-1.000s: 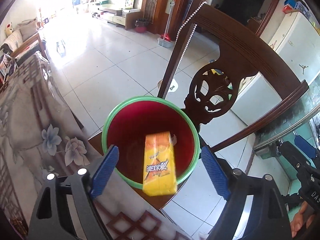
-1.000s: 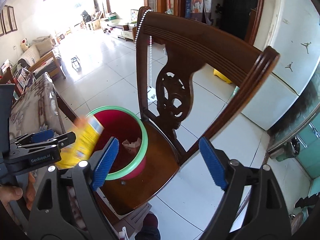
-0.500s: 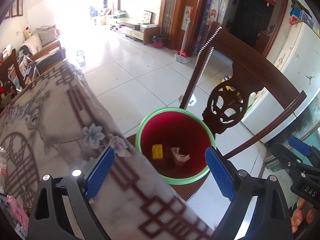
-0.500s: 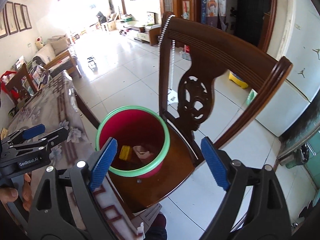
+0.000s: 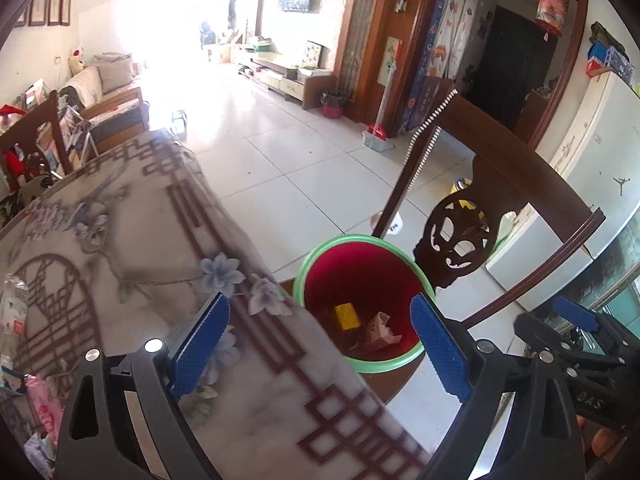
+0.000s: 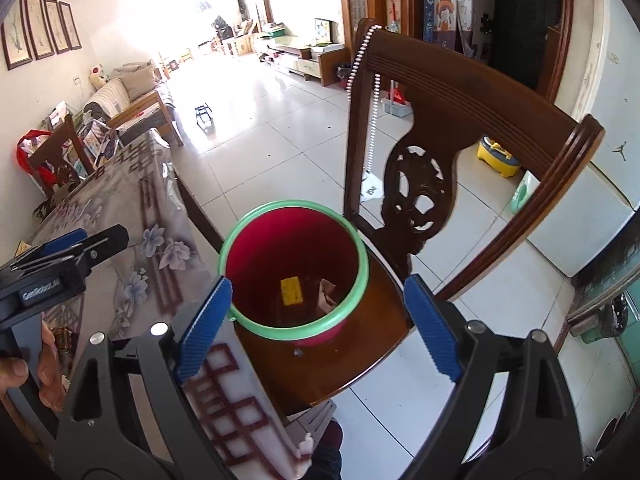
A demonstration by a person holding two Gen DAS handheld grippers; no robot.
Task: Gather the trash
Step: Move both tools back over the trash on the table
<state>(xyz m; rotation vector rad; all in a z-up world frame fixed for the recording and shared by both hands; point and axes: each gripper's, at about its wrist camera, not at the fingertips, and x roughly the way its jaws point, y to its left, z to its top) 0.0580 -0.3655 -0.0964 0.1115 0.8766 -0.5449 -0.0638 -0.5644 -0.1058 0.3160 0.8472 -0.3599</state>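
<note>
A red bucket with a green rim point(image 5: 304, 276) point(image 6: 362, 256) stands on the seat of a dark wooden chair point(image 6: 460, 96). A yellow carton point(image 5: 347, 316) point(image 6: 291, 290) and a crumpled paper point(image 5: 378, 330) point(image 6: 326, 294) lie at its bottom. My left gripper point(image 5: 318, 346) is open and empty, above the table's edge beside the bucket; it also shows in the right wrist view point(image 6: 68, 252). My right gripper point(image 6: 316, 324) is open and empty, just in front of the bucket; it also shows in the left wrist view point(image 5: 576, 332).
A table with a flowered cloth point(image 5: 120, 248) point(image 6: 132, 216) lies left of the chair. Wrappers and packets point(image 5: 16, 320) sit at its left part. A white fridge point(image 5: 600, 168) stands at the right. Tiled floor point(image 5: 288, 160) stretches behind toward a sofa point(image 5: 104, 84).
The yellow carton left my left gripper and fell into the bucket. My left gripper pulled back and up over the table. My right gripper also drew back a little.
</note>
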